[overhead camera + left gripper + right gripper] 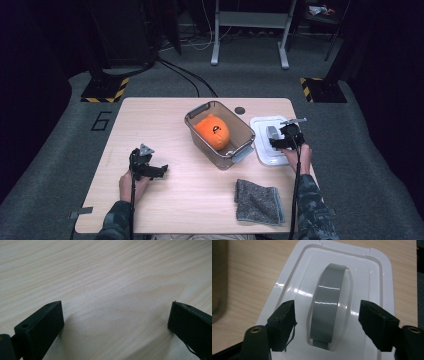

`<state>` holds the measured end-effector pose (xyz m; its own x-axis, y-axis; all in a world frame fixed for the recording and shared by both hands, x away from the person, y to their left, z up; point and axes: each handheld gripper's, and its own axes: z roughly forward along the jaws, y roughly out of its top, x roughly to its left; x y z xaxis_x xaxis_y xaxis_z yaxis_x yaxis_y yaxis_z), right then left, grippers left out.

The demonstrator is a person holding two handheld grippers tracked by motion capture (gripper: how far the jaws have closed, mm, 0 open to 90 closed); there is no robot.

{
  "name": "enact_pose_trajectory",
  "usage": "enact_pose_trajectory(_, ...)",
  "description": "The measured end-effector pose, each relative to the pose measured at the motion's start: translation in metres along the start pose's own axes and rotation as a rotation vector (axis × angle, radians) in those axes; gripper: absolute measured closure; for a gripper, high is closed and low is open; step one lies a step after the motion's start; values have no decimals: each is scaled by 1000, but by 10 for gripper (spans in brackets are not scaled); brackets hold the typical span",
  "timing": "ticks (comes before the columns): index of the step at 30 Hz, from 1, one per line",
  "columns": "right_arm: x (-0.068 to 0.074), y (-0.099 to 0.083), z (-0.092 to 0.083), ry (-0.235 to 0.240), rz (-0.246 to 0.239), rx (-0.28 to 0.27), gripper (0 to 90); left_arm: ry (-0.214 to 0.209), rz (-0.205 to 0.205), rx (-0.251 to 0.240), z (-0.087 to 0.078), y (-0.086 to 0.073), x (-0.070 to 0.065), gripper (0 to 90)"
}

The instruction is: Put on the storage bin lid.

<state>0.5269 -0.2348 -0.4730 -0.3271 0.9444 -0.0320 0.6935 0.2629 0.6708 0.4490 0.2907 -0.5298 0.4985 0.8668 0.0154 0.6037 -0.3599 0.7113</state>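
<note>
right gripper (327, 320) over the white lid (263, 150), at table's right edge beside the clear bin (220, 134)

right hand (299, 155) reaches fwd, jaws apart w/ the lid's grey handle (328, 305) between them, pads not touching. left gripper (145, 164) low over bare table (105, 277), jaws wide apart.

Grey carpet floor (380, 165); dim room; white table legs (250, 30); hazard-striped bases (105, 92).

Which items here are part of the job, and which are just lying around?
In play:
- lid, its grey handle between the open fingers of the right gripper
- bin with the orange toy inside

Lying about:
- grey cloth
- left gripper, open over bare table
</note>
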Motion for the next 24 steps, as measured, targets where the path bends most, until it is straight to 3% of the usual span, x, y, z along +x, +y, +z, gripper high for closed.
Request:
enact_pose_trajectory(9, 2, 1, 17, -17, -19, 15, 465, 1, -2, -1, 0, 0, 0, 0)
enact_pose_trajectory(13, -1, 5, 21, 18, 20, 26, 529, 1, -2, -1, 0, 0, 0, 0)
enact_pose_trajectory(17, 1, 6, 23, 9, 18, 30, 596, 1, 0, 0, 0, 0, 0, 0)
enact_pose_trajectory(24, 1, 6, 24, -2, 19, 24, 641, 1, -3, -1, 0, 0, 0, 0)
